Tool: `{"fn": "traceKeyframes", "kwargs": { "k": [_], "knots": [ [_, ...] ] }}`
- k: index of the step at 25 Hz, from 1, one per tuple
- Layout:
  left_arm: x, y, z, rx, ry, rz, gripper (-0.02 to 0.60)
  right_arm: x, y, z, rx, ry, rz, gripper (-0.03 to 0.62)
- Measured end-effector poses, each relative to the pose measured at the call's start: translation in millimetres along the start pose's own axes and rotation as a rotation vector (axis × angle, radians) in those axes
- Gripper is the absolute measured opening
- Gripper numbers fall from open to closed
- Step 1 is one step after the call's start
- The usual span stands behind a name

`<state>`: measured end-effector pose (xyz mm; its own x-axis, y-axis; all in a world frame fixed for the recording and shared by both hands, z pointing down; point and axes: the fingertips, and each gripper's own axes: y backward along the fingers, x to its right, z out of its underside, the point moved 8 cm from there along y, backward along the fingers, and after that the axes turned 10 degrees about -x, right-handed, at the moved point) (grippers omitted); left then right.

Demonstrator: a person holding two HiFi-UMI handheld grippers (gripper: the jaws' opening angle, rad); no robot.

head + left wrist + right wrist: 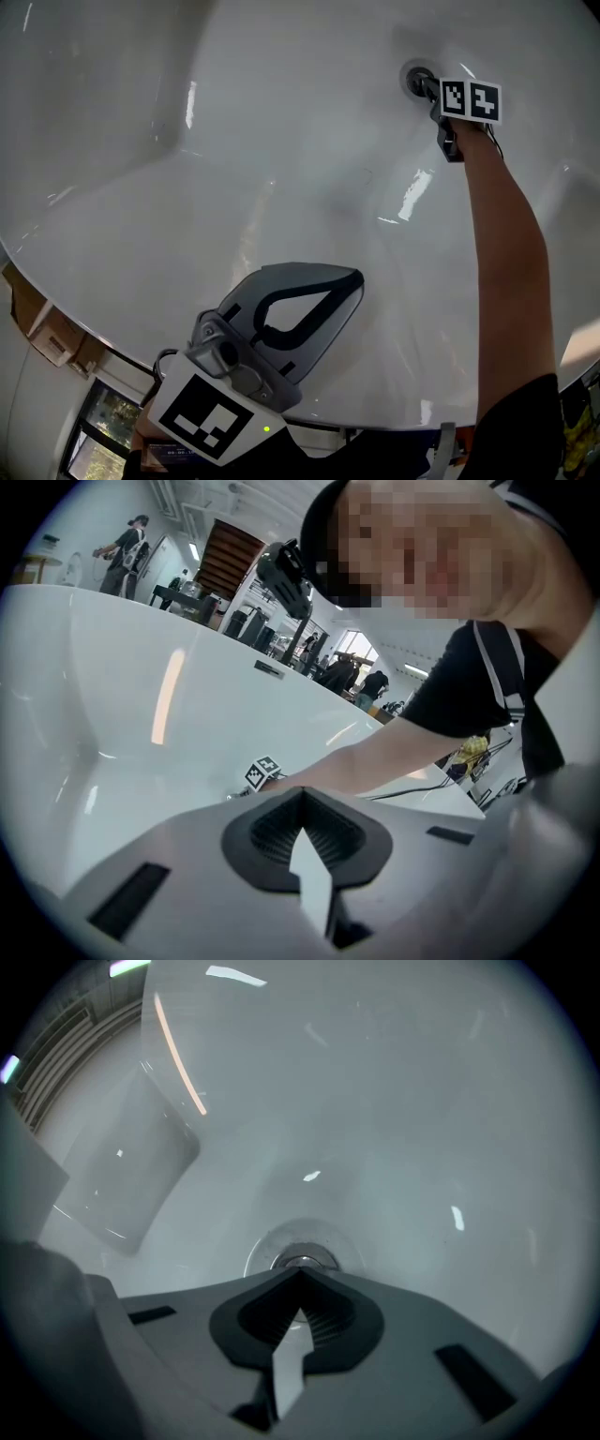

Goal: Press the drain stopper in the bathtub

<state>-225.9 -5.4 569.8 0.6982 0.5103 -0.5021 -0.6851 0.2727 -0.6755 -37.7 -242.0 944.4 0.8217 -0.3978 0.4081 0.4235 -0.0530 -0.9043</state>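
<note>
we see the drain stopper (415,78) set in the floor of the white bathtub (281,141), at the far end in the head view, a round metal disc in a shallow ring. right gripper (428,87) is down there with its arm (506,253) stretched right across the tub. its marker cube (471,99) sits just behind the tips.

right gripper view: right gripper (300,1275) jaws clenched, tips meeting, nothing between them. the closed tips sit on the near edge of the drain stopper (298,1261). looks like contact, but we can't confirm they're actually pressing. tub wall (422,1101) curves up all around, with light streaks reflected on it.

left gripper (349,280) is well apart from the drain, held up close to the head camera over the near rim, with its marker (202,412) facing up. left gripper view: left gripper (302,795) jaws also clenched, tips together, grasping nothing. it looks across the bathtub (141,761) toward the person. the reaching arm (375,761) crosses the frame, and the right gripper's marker cube (263,772) shows just past the closed tips, down in the tub.

beyond the tub rim in that view is an open room with other people (127,546) standing far back. cardboard boxes (47,333) sit outside the tub at lower left in the head view.
</note>
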Motion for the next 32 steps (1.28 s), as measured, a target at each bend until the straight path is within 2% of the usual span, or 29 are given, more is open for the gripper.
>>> {"fn": "traceKeyframes", "kwargs": {
  "k": [3, 5, 12, 17, 22, 27, 29, 32],
  "knots": [
    [0.4, -3.2, -1.3, -0.010, -0.070, -0.013, 0.008, 4.8, -10.1, -1.7, -0.002, -0.007, -0.013, 0.017],
    [1.8, -5.4, -1.0, -0.012, -0.087, -0.006, 0.008, 6.8, -9.9, -1.3, 0.009, -0.018, -0.037, 0.016],
    [4.9, -9.2, 3.5, -0.041, -0.018, 0.027, 0.008, 2.4, -3.5, -4.2, -0.038, -0.001, -0.009, 0.015],
    [5.1, -9.0, 0.1, -0.038, -0.017, 0.036, 0.008, -2.4, -5.5, -8.6, -0.070, 0.001, 0.054, 0.016],
    [7.4, -9.5, -3.0, -0.024, -0.023, 0.055, 0.008, -9.3, -8.2, -16.1, -0.130, 0.090, 0.169, 0.017],
    [9.3, -10.3, -3.3, -0.004, -0.057, 0.040, 0.008, -14.8, -9.3, -15.7, -0.119, 0.118, 0.214, 0.017],
    [5.7, -11.3, -2.2, 0.010, -0.075, 0.023, 0.008, -13.7, -8.6, -14.3, -0.096, 0.088, 0.220, 0.017],
    [-6.1, -10.7, 5.9, 0.000, -0.122, -0.030, 0.008, -10.4, 16.7, -6.4, 0.027, -0.054, 0.139, 0.015]
  ]
}}
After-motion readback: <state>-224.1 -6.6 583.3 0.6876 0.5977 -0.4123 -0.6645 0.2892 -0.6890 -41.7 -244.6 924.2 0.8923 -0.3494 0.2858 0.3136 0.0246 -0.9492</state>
